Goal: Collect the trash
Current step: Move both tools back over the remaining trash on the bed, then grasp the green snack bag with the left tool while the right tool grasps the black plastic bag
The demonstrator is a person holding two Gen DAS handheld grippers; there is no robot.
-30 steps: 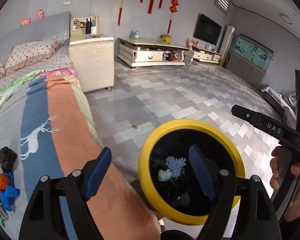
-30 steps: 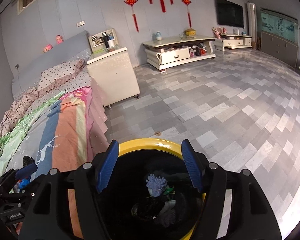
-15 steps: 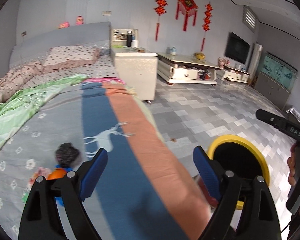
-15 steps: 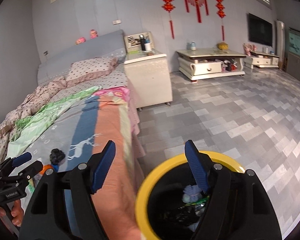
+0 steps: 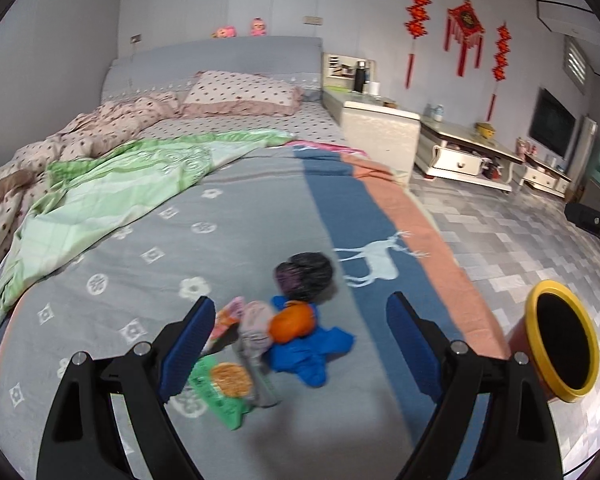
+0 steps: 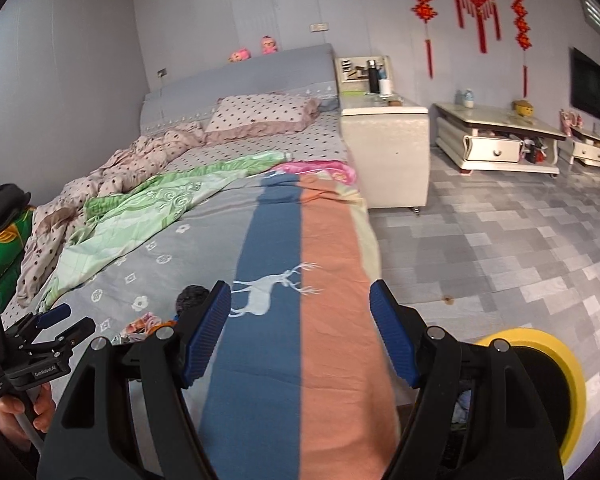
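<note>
From my left wrist, my left tongs [image 5: 300, 340] hang released, nothing between the pads, over a trash pile [image 5: 276, 332] on the bed [image 5: 148, 248]; the yellow-rimmed bin [image 5: 562, 344] stands on the floor at right.

From my right wrist, my right tongs [image 6: 300, 328] gape empty above the blanket, having just widened; the bin [image 6: 540, 380] sits low at right.

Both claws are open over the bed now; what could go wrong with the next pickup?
The trash pile is tightly clustered: the left claw may snag several pieces or the bedspread.

The bin stands on the floor beyond the bed's edge, so a loosely held piece could drop on the way across.
</note>
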